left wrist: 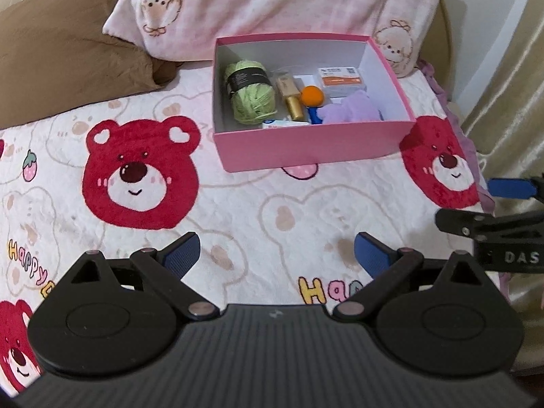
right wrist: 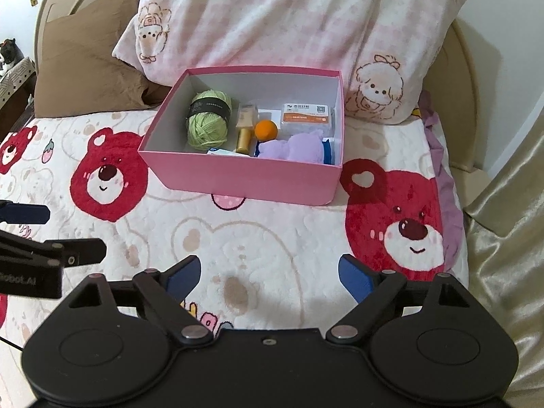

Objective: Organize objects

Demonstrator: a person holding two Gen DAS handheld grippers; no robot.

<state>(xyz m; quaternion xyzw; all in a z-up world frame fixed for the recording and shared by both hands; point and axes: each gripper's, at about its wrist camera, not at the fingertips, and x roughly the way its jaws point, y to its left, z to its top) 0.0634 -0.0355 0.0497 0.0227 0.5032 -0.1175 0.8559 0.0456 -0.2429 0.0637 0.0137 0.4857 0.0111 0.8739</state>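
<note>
Pink box on the bed already holds every visible item, so both the left gripper and right gripper hang spread and empty, suggesting organizing is essentially done.

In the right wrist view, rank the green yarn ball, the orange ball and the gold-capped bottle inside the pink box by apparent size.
Largest to smallest:
1. green yarn ball
2. gold-capped bottle
3. orange ball
All lie close together, so distance hardly skews this.

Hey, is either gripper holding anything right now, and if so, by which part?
Nothing is held. The left gripper and right gripper are both open over the bedspread, with nothing between their fingers.
</note>
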